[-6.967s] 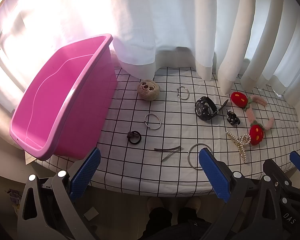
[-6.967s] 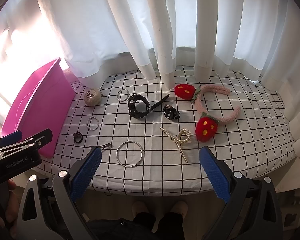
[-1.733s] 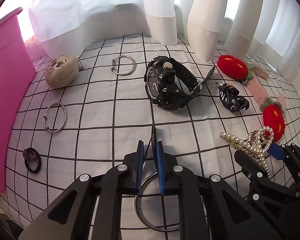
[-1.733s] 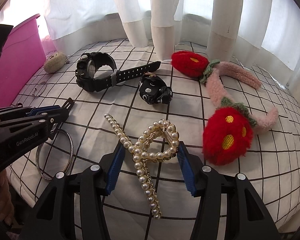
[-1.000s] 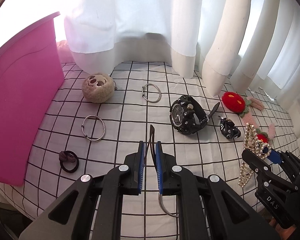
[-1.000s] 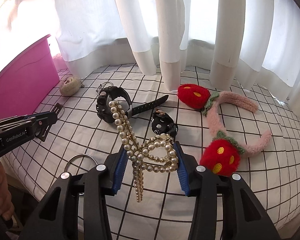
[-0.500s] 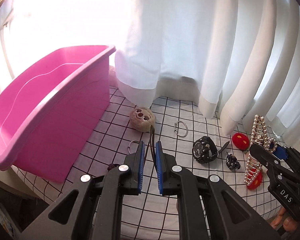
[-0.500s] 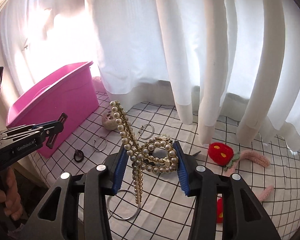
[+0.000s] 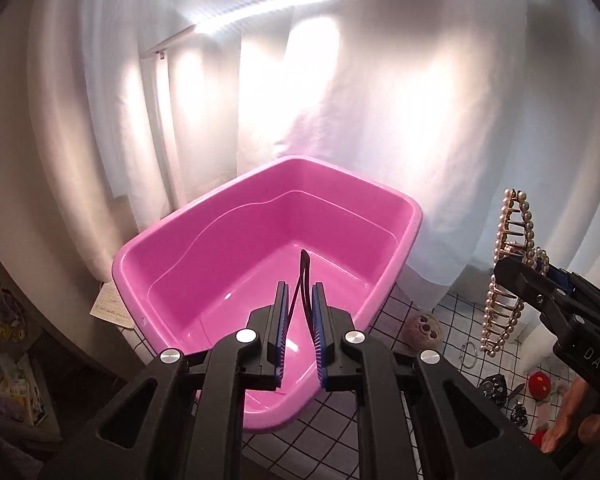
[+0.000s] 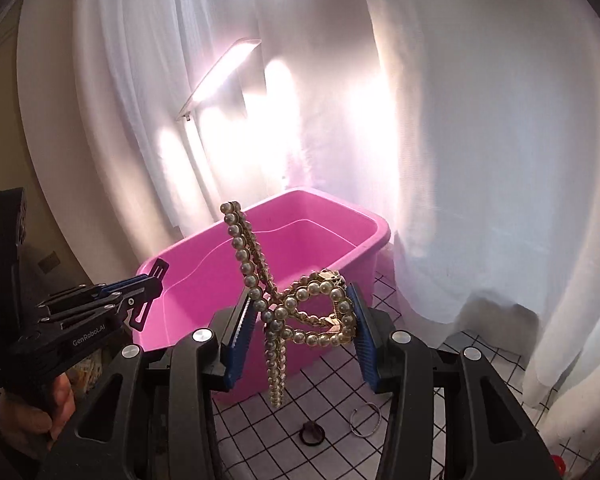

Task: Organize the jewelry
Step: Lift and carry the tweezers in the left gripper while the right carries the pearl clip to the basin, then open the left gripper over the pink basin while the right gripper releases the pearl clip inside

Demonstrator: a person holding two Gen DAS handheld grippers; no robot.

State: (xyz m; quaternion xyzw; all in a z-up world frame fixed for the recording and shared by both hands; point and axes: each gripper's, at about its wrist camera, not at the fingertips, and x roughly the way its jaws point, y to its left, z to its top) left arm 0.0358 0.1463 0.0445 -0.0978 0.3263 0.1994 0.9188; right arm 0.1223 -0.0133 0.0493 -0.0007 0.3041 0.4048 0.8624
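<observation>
A pink plastic tub [image 9: 228,248] fills the middle of the left wrist view. My left gripper [image 9: 300,292] hangs above its open inside, shut on a thin dark hair clip [image 9: 303,270] that sticks out past the pads. My right gripper [image 10: 300,296] is shut on a gold hair claw set with pearls [image 10: 320,312], held in front of the tub [image 10: 312,240] near its right end. The claw's long beaded arm hangs down below the pads. From the left wrist view the right gripper [image 9: 540,284] and its pearl claw [image 9: 508,264] are to the right of the tub.
A black-and-white checked cloth [image 9: 432,308] covers the table to the right of the tub. On it lie a round plush piece [image 9: 424,328], a silver ring [image 10: 364,422], a black hair tie [image 10: 312,432], a black watch [image 9: 494,386] and a red strawberry headband [image 9: 540,382]. White curtains hang close behind.
Both grippers have risen and swung left from over the cloth to the tub, each keeping its clip. The tub now fills the views and the loose pieces sit low at the right.
</observation>
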